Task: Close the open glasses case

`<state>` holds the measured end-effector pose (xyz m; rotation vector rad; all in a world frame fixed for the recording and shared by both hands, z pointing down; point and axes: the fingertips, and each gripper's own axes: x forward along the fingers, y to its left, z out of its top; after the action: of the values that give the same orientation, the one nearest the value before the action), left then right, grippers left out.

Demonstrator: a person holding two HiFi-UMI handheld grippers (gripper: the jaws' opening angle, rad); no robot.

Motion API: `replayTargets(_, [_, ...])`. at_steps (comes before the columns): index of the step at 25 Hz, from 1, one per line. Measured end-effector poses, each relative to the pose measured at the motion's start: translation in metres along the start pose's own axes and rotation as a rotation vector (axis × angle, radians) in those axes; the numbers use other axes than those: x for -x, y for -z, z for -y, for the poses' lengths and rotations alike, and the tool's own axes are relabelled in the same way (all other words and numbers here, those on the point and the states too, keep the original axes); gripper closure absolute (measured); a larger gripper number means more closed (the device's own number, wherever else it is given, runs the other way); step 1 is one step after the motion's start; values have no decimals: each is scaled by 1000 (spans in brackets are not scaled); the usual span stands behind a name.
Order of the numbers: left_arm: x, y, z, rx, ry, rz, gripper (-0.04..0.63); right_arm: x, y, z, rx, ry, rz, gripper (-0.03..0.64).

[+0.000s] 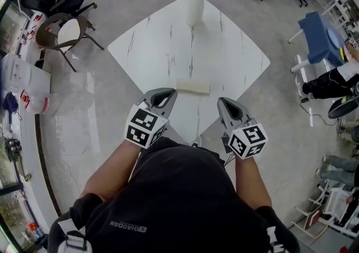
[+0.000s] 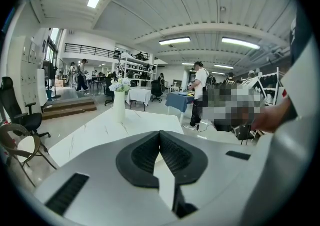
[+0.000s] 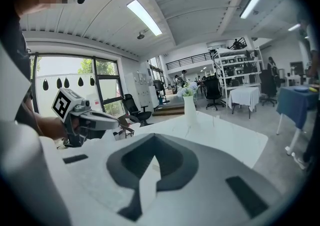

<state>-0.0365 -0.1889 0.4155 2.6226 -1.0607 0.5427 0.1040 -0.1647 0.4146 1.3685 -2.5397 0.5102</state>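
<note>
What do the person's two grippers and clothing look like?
The left claw and the right claw both have light grey, tapered plastic bodies with dark pads inside. Each carries a white cube with black square markers. The person wears a black short-sleeved shirt with small white print.

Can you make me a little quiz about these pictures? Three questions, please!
1. True or false: the vase stands at the far corner of the table.
2. Which thing on the table lies closest to the person? A) case B) vase C) a cup
3. Fill in: the jaws of the left gripper and the right gripper are both ____.
Key: 1 true; 2 A; 3 shut, with nothing between them.
</note>
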Motion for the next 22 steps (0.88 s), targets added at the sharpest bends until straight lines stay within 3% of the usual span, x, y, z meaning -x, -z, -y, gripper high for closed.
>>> replayTargets(22, [-3, 4, -3, -8, 7, -12, 591, -2, 4, -2, 12, 0, -21, 615])
